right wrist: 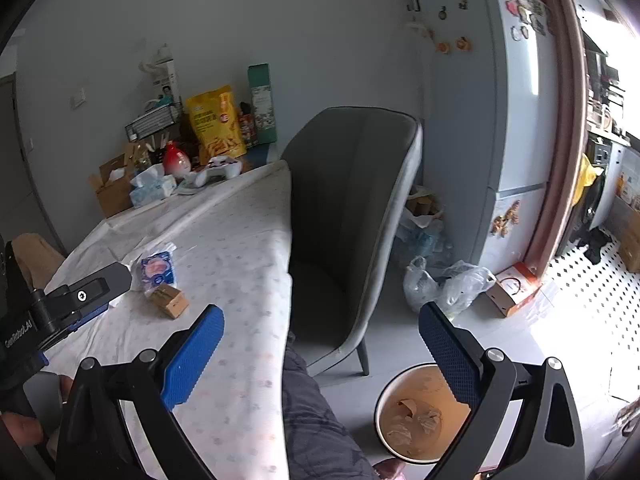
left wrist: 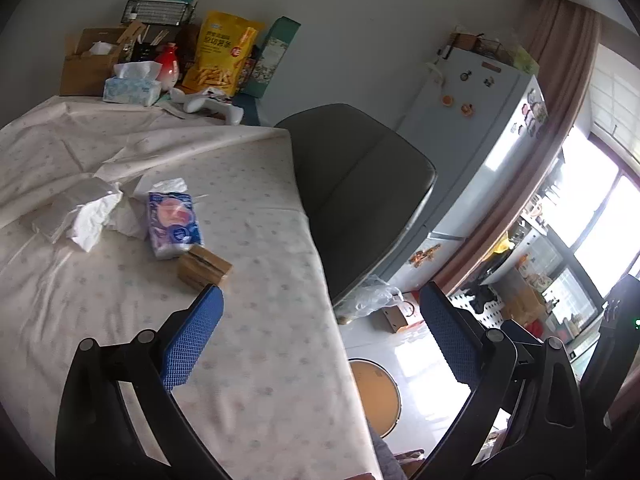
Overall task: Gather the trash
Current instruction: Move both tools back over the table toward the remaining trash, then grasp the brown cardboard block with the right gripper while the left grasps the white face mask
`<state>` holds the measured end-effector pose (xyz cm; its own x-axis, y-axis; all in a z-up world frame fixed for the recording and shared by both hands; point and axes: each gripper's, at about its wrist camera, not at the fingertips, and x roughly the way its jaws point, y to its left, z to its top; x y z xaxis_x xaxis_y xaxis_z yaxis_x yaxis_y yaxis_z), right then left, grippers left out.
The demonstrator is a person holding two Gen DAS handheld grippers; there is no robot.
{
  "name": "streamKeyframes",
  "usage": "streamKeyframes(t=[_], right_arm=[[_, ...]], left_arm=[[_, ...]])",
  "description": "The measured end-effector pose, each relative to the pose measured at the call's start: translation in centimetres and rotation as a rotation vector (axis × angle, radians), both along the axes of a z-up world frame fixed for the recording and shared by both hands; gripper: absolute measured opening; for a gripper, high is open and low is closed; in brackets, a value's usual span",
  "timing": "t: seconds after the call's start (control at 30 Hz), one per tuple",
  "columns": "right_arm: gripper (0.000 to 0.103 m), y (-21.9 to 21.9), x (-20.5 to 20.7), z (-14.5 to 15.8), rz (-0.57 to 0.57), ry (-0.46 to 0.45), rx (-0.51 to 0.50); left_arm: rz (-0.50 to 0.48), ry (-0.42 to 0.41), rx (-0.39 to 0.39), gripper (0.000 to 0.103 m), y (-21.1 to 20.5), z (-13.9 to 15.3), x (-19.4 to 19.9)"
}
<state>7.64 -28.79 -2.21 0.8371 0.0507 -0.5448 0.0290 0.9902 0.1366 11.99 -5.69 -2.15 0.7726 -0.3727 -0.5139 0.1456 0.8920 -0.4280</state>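
Observation:
On the table (left wrist: 260, 360) lie crumpled white tissues (left wrist: 86, 212), a blue tissue pack (left wrist: 174, 220) and a small brown cardboard box (left wrist: 204, 268). My left gripper (left wrist: 320, 332) is open and empty, over the table's right edge, just short of the box. My right gripper (right wrist: 320, 352) is open and empty, above the table edge and the floor. A round bin (right wrist: 416, 416) with crumpled paper inside stands on the floor under the right gripper; it also shows in the left wrist view (left wrist: 376, 396). The left gripper (right wrist: 68, 300) shows at the left of the right wrist view, near the pack (right wrist: 158, 270) and box (right wrist: 170, 300).
A grey chair (right wrist: 352, 220) stands against the table's right side. At the table's far end are a tissue box (left wrist: 132, 84), a yellow snack bag (left wrist: 224, 52), a game controller (left wrist: 212, 106) and cartons. A fridge (right wrist: 488, 112) and plastic bags (right wrist: 444, 284) are beyond the chair.

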Motion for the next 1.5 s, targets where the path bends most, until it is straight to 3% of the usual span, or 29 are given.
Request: streamKeyframes(t=[0.53,1.07,1.5], right_arm=[[0.095,6.3,3.6,-1.4,0.179,0.04,0.055],[0.071,14.4,9.6,-5.8,0.405,0.209,0.034],[0.069,18.7,14.3,-8.3,0.469,0.267,0.0]], left_arm=[[0.146,0.016,-0.01,0.097,7.6,-0.8,0.0],[0.277,0.11,-0.072,0.096,15.5,-5.2,1.1],[0.391,0.172,-0.005,0.087,18.3,-6.5,4.4]])
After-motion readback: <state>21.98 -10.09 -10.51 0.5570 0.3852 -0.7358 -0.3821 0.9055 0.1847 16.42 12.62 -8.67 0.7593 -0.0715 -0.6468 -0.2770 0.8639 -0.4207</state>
